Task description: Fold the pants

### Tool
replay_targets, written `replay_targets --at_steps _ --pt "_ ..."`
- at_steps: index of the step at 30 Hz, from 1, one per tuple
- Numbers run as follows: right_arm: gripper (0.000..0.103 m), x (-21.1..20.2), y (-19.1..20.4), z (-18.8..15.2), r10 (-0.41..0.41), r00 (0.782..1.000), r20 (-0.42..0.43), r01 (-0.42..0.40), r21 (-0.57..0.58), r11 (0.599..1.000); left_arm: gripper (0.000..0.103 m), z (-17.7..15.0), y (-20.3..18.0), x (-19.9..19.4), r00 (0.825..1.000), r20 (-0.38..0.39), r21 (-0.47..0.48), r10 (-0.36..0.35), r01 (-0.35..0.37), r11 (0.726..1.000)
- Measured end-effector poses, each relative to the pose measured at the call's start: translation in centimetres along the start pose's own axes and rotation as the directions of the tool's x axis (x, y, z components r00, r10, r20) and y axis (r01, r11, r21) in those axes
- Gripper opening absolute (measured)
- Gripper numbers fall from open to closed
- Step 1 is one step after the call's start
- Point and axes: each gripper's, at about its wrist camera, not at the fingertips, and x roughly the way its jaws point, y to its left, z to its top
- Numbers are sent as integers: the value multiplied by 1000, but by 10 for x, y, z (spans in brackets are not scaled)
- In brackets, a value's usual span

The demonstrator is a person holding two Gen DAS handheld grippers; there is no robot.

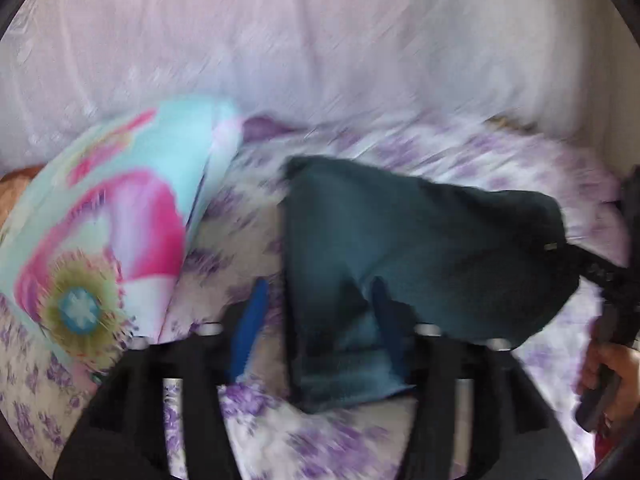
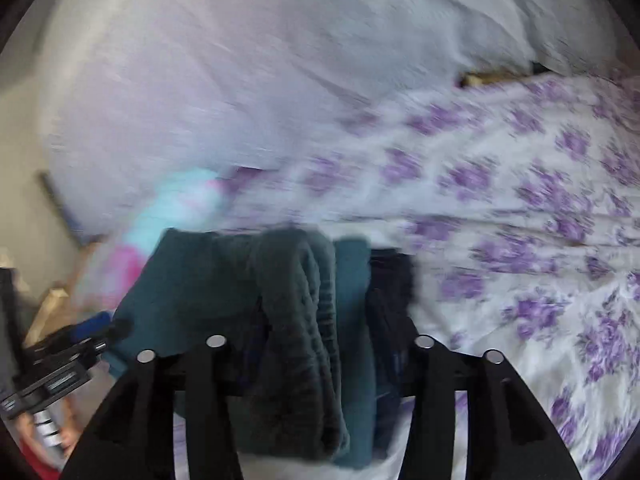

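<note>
Dark teal pants (image 1: 400,248) on a bed, both grippers at their near end.

The pants lie bunched on the purple-flowered bedsheet (image 2: 520,208) – in the left wrist view their long axis runs from the near edge of the bed, by the camera, up and to the right toward the white pillows (image 1: 320,40). The left gripper (image 1: 316,320) stands with its blue fingers (image 1: 250,320) apart; pants cloth sits between them, but blur hides whether the pads press on it. The right gripper (image 2: 320,320) has a thick fold of the pants hanging between its jaws – whether it grips, I cannot tell. A bright floral pillow (image 1: 104,232) lies left of the pants, near the head of the bed.
</note>
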Motion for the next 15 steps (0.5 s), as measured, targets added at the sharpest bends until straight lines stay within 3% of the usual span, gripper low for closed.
replay_targets --at_steps 1,2,4,5,7,8,11,13,15 --pt "56 13 -11 -9 -21 1000 5 21 24 1000 56 -5 2 18 999 -32 -8 33 -34 999" --pt "59 13 -20 -17 22 999 43 -25 65 998 58 -21 5 44 995 -95 -30 39 -42 999" --pt "66 2 -31 -34 81 989 124 -95 115 989 63 -38 13 44 1000 -24 -98 -4 1 995" --pt "66 -5 -30 -39 74 987 143 -88 99 991 73 -43 15 40 1000 9 -103 20 -18 994" --pt "66 -14 -14 -35 37 990 138 -38 0 999 75 -44 20 35 999 29 -126 25 -21 992" --pt "67 -23 -3 -35 -4 983 181 16 -63 998 75 -42 22 34 1000 24 -143 18 -15 990" --pt "82 -31 18 -43 -111 961 253 156 -163 974 79 -45 28 24 999 41 -179 -4 11 984" --pt "93 -7 18 -43 -174 972 156 205 -213 955 88 -48 25 29 999 28 -161 38 -33 986" --pt "94 2 9 -44 -129 988 87 144 -188 972 89 -50 20 40 999 9 -139 44 -42 989"
